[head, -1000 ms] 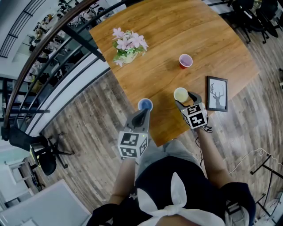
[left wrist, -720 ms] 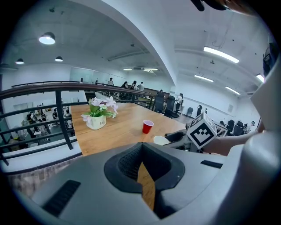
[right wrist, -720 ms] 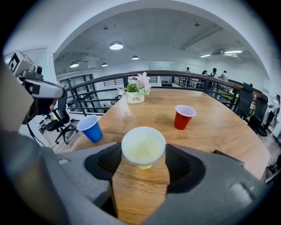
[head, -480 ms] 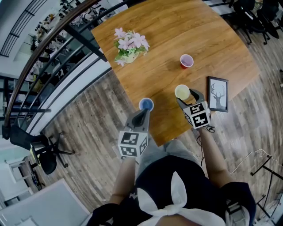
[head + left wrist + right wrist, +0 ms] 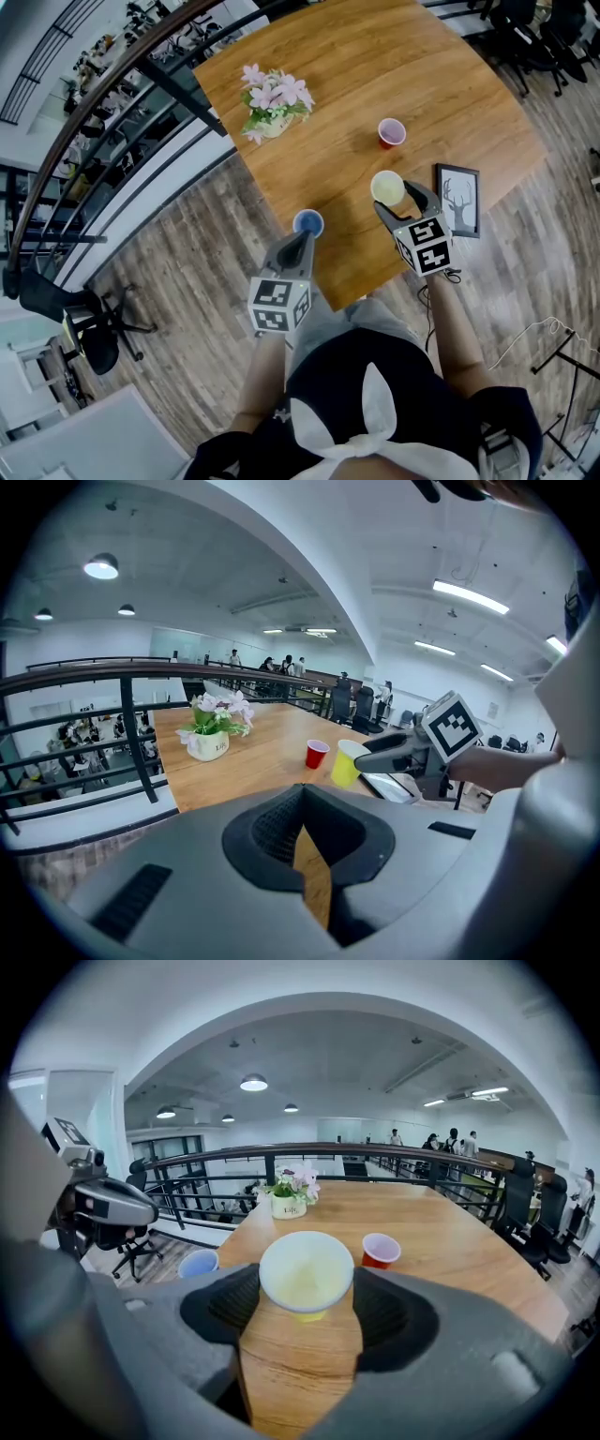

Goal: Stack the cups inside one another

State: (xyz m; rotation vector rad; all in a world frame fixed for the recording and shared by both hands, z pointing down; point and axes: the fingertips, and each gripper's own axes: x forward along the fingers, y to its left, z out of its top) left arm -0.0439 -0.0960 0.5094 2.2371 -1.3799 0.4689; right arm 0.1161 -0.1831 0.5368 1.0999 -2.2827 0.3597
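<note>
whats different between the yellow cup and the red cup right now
The yellow cup is gripped between the jaws of the right gripper; the red cup stands free on the table with nothing touching it. The yellow cup is near the table edge closest to the person; the red cup sits farther out, toward the middle. Their outsides differ in colour, yellow against red. Both are upright, mouth up, and look empty.

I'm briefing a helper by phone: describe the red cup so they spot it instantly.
On the large wooden table, look just beyond the yellow plastic cup held in the right hand-held gripper. The small red plastic cup stands upright and alone there, the only red one.
</note>
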